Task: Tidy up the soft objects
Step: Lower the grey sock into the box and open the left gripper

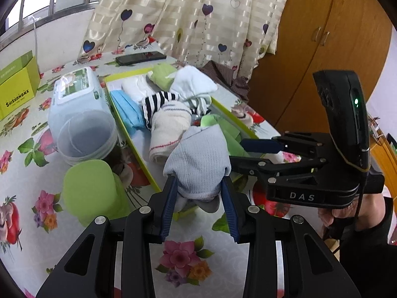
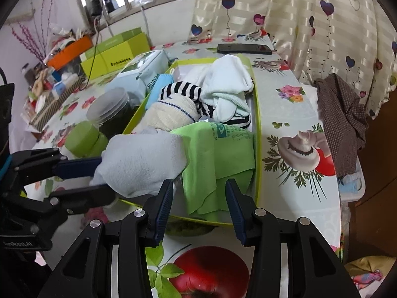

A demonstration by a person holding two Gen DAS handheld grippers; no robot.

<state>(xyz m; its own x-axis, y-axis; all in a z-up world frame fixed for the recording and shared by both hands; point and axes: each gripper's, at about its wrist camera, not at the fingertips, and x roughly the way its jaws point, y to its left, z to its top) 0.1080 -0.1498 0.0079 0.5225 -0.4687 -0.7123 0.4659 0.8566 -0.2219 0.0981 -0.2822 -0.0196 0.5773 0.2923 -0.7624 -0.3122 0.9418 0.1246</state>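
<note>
The left claw has its blue fingers on either side of a pale grey sock at the near end of a green-rimmed tray; whether the pads press it or merely flank it I cannot tell. The sock rests on the tray's near rim, beside a green cloth with print too small to read. The right claw stands half wide over that cloth, holding nothing.

Farther back in the tray lie a cream sock, a striped sock, a white sock and a blue mask.

On the flowered table a green box reads "SHISHANGNX", and a wipes pack reads "HUAYAO" in part. The right claw's body bears "DAS", the left's "GenRobot.AI". A phone lies by the curtain.
</note>
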